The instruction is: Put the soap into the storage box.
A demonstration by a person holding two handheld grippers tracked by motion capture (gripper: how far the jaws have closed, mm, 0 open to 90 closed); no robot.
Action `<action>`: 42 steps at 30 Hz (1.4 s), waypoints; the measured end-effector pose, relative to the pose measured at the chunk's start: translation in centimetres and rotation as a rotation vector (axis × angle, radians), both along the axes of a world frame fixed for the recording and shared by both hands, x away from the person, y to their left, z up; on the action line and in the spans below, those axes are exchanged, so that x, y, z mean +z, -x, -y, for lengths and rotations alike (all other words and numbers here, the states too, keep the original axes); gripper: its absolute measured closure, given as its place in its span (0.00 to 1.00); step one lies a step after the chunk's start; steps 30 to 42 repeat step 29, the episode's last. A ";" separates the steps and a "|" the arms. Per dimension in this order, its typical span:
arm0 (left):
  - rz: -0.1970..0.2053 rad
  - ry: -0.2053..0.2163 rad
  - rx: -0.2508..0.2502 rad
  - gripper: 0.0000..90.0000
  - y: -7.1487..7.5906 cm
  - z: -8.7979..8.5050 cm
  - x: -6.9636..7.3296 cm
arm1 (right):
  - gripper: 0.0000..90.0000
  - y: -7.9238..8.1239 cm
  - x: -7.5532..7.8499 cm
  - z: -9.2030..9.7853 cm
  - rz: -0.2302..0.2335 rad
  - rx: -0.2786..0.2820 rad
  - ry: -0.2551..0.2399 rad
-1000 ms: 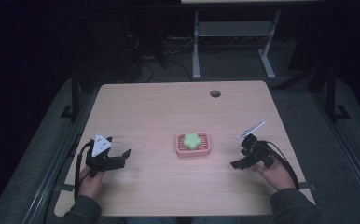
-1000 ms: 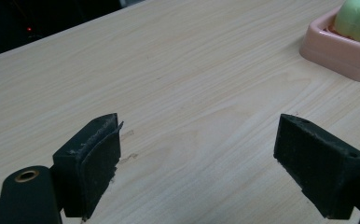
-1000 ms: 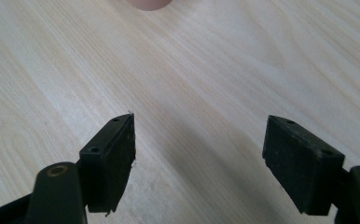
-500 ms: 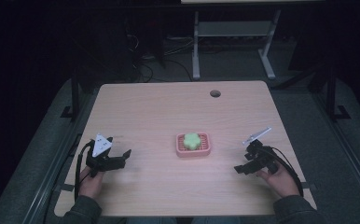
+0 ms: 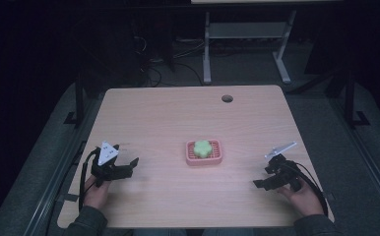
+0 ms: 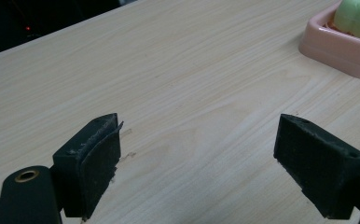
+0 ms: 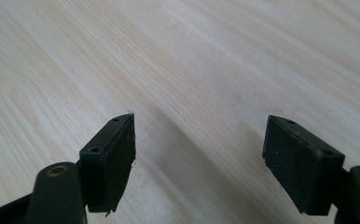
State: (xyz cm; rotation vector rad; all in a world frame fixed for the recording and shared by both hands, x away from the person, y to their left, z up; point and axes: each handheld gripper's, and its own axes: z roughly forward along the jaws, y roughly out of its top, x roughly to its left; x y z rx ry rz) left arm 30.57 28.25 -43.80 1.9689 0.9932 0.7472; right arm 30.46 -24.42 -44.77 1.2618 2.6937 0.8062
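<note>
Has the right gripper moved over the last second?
Yes. In the high view the right gripper has slid toward the table's near edge, away from the pink dish, which stayed put.

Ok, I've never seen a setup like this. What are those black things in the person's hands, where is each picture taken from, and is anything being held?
No robot here: a person holds a hand-operated clamp tool in each hand. The high view looks down on a wooden table, with the left gripper and right gripper near the front edge. The other two pictures come from small cameras riding on those tools, looking along their black fingers; the left gripper view also catches the dish's corner. In the middle of the table sits a pink soap dish with a green, flower-shaped soap in it. Both grippers are open, with nothing between their fingers, just bare table.
</note>
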 end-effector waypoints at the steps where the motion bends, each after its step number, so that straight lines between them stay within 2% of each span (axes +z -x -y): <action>1: -0.002 0.001 0.000 0.16 0.0 0.0 0.0 | 0.28 0.1 -0.1 0.1 0.001 -0.002 -0.001; 10: -0.003 -0.007 -0.003 0.16 0.0 0.2 -0.1 | 0.28 1.3 -0.6 1.0 0.014 -0.027 -0.022; 16: -0.001 -0.007 -0.004 0.16 0.0 0.2 -0.1 | 0.28 2.0 -0.6 1.1 0.026 -0.030 -0.019; 21: 0.002 -0.010 -0.009 0.16 0.0 0.3 -0.1 | 0.28 3.2 -0.5 1.0 0.064 -0.051 -0.046; 26: 0.009 -0.014 -0.013 0.16 0.0 0.5 0.0 | 0.28 4.2 -0.1 0.8 0.106 -0.053 -0.049; 29: 0.013 -0.011 -0.010 0.16 -0.1 0.5 -0.1 | 0.28 4.9 0.1 0.6 0.114 -0.050 -0.042; 42: 0.013 -0.011 -0.010 0.16 -0.1 0.5 -0.1 | 0.28 4.9 0.1 0.6 0.114 -0.050 -0.042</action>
